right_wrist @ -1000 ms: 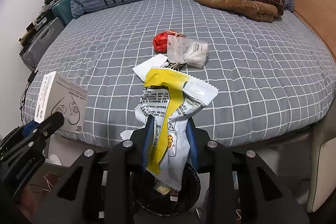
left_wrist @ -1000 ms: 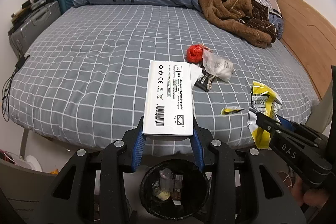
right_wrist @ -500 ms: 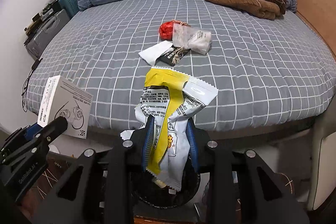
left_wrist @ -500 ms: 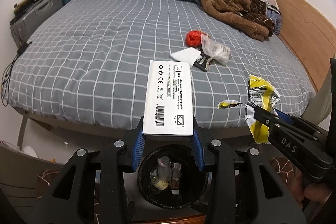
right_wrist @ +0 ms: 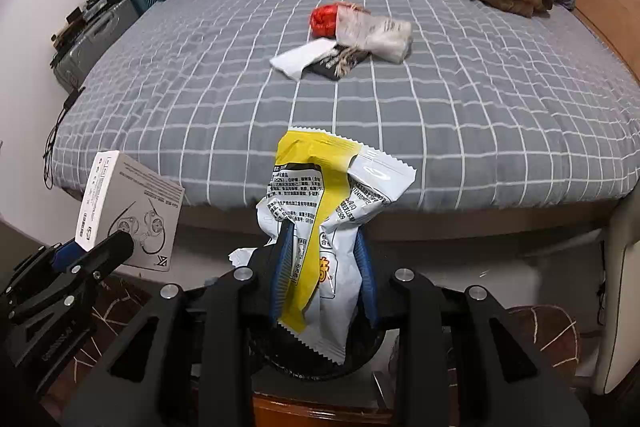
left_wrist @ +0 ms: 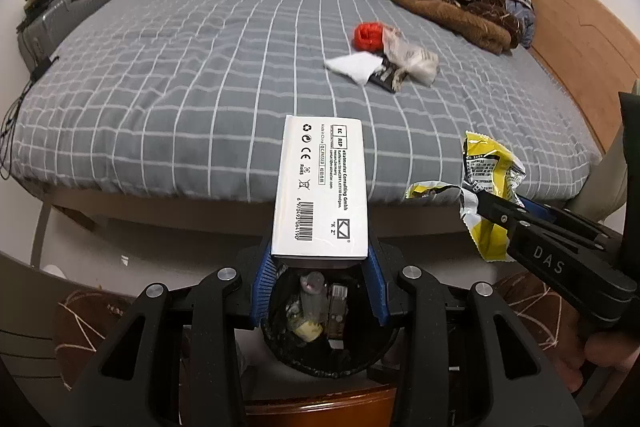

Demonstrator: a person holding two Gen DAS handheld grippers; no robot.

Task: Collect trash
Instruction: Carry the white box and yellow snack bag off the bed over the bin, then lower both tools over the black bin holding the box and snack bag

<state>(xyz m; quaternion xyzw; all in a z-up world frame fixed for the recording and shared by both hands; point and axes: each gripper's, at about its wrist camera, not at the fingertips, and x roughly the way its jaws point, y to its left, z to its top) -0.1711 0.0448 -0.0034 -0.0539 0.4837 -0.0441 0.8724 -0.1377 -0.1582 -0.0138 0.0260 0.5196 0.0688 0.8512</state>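
Both grippers have drawn back from the bed [left_wrist: 200,87] and sunk, so more floor shows at the frame bottom. I see my left gripper [left_wrist: 320,283] clamped on the white box [left_wrist: 320,187], centre frame, directly over the black bin [left_wrist: 328,359]. My right gripper [right_wrist: 322,267] is clamped on the yellow-and-white wrapper [right_wrist: 320,219], lower centre, above the same bin. Red wad [right_wrist: 323,21], tissue [right_wrist: 300,63] and clear bag [right_wrist: 376,35] lie on the bed, upper centre.

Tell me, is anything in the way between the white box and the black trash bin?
Nothing visible is. The left gripper holds the white box right above the black trash bin, whose open mouth shows only trash already inside.
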